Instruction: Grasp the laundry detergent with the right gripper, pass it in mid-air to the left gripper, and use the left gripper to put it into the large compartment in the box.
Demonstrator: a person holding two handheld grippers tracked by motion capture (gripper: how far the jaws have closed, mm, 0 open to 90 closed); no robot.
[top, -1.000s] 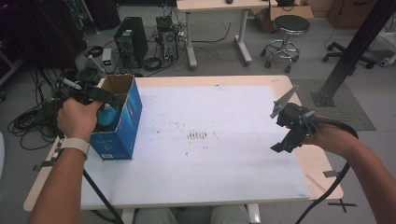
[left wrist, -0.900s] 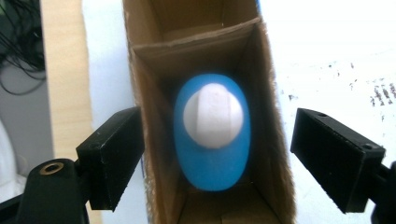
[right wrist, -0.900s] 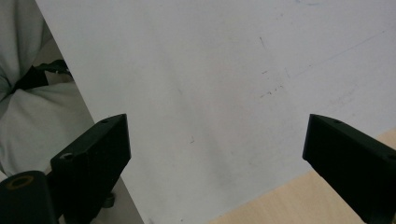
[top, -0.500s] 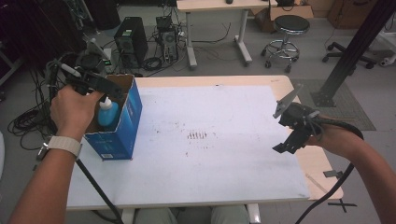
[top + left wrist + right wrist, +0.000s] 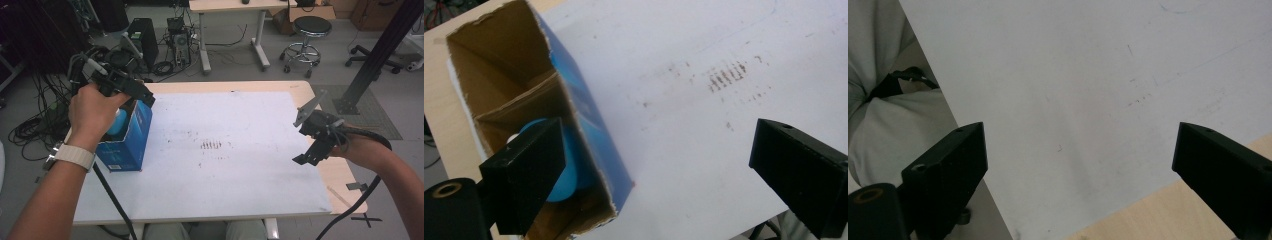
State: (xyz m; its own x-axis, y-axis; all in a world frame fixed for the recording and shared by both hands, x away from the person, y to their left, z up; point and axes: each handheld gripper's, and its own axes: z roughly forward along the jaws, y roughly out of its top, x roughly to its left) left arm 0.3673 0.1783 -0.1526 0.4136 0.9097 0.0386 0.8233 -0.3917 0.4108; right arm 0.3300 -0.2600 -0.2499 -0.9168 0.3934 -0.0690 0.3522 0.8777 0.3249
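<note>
Blue box [image 5: 127, 142]: open-topped carton, blue outside and brown card inside, standing on the white table sheet [image 5: 225, 200] at about 9 o'clock of the high view, close to the sheet's left edge. In the left gripper view the box [image 5: 594, 145] shows an inner cardboard divider that makes two compartments.

Blue bottle [image 5: 118, 122]: light blue, rounded, with a white tip; it sits inside the box. In the left gripper view the bottle [image 5: 569, 170] lies in the nearer compartment, partly hidden behind one black jaw; whether it stands upright or leans cannot be told.

Left gripper [image 5: 134, 91]: held in the left hand [image 5: 95, 112] above the box's open top, at roughly 10 o'clock. Jaws have just been opening and now stand wide apart. Nothing is gripped between them; one jaw hangs over the box mouth, the other over bare sheet.

Right gripper [image 5: 306, 137]: held at 3 o'clock, well apart from the box, above the right margin of the sheet. Jaws spread wide, nothing between them; beneath them the right gripper view shows white sheet and a strip of wooden table edge [image 5: 1158, 210].

Dark smudges [image 5: 211, 145]: a short row of marks near the sheet's centre.
</note>
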